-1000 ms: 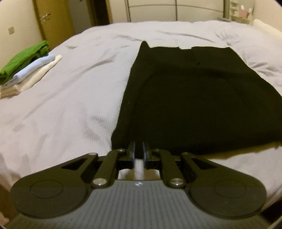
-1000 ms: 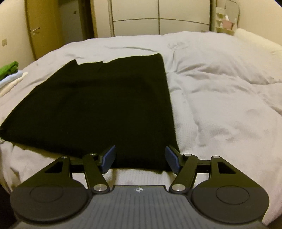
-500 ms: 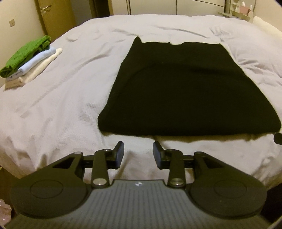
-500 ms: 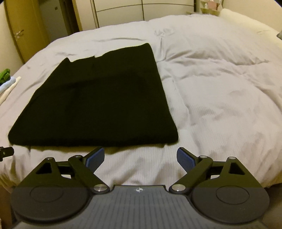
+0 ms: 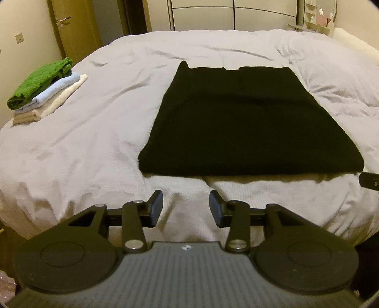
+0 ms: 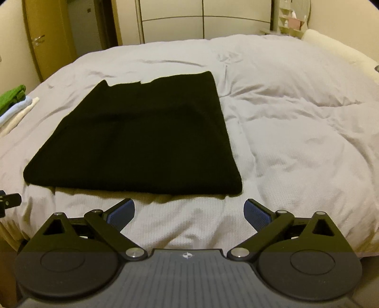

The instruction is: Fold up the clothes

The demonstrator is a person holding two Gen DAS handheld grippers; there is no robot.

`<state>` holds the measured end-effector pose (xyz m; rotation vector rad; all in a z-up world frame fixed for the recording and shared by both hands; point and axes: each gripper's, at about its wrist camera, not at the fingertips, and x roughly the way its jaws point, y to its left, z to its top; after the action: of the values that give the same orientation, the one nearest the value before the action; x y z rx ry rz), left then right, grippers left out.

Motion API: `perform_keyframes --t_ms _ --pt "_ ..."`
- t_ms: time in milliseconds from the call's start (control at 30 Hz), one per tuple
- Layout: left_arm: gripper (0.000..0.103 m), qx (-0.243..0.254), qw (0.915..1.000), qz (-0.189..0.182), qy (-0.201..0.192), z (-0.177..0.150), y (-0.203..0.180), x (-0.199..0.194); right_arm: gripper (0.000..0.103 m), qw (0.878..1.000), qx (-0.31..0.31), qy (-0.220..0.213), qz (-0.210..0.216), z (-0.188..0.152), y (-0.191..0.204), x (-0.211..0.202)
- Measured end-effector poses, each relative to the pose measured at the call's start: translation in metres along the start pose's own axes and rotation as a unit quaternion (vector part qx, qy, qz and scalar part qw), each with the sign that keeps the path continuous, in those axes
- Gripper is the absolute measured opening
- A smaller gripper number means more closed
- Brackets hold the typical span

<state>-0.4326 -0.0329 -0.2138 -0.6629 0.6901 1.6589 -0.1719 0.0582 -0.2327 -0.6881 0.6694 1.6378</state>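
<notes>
A black garment (image 5: 236, 118) lies folded flat on the bed, its near edge toward me; it also shows in the right wrist view (image 6: 146, 135). My left gripper (image 5: 186, 208) is open and empty, a short way back from the garment's near edge, off its left half. My right gripper (image 6: 189, 213) is open wide and empty, just short of the garment's near right corner. Neither gripper touches the cloth.
The bed has a pale rumpled duvet (image 5: 83, 142). A stack of folded clothes, green on top (image 5: 42, 87), sits at the bed's left edge. Wardrobe doors (image 6: 201, 21) and a door (image 5: 73, 28) stand behind. A pillow (image 6: 341, 54) lies at the far right.
My left gripper was shut at the garment's near edge; it has opened and drawn back. My right gripper opened wider and drew back too. The garment stays flat.
</notes>
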Motion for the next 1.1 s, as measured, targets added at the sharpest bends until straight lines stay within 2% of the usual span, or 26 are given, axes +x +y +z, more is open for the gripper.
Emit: perform_keyframes --t_ms 533,900,967,1100 --pt "0.044 -0.006 1.0000 -0.002 0.003 -0.007 0.002 -0.001 0.101 1.000 -0.010 -0.001 0.000 -0.002 0.007 -0.004" --pt "0.048 -0.001 0.9998 -0.008 0.021 -0.011 0.000 0.025 0.101 1.000 -0.005 0.025 0.003 -0.003 0.004 0.019" --pt "0.048 0.011 0.9999 -0.007 0.007 -0.013 -0.001 0.028 0.101 1.000 -0.003 0.012 0.020 -0.004 0.002 0.020" --pt "0.048 0.070 0.9962 0.021 -0.048 -0.016 -0.001 0.031 0.101 0.996 -0.009 -0.063 0.063 -0.006 -0.007 0.009"
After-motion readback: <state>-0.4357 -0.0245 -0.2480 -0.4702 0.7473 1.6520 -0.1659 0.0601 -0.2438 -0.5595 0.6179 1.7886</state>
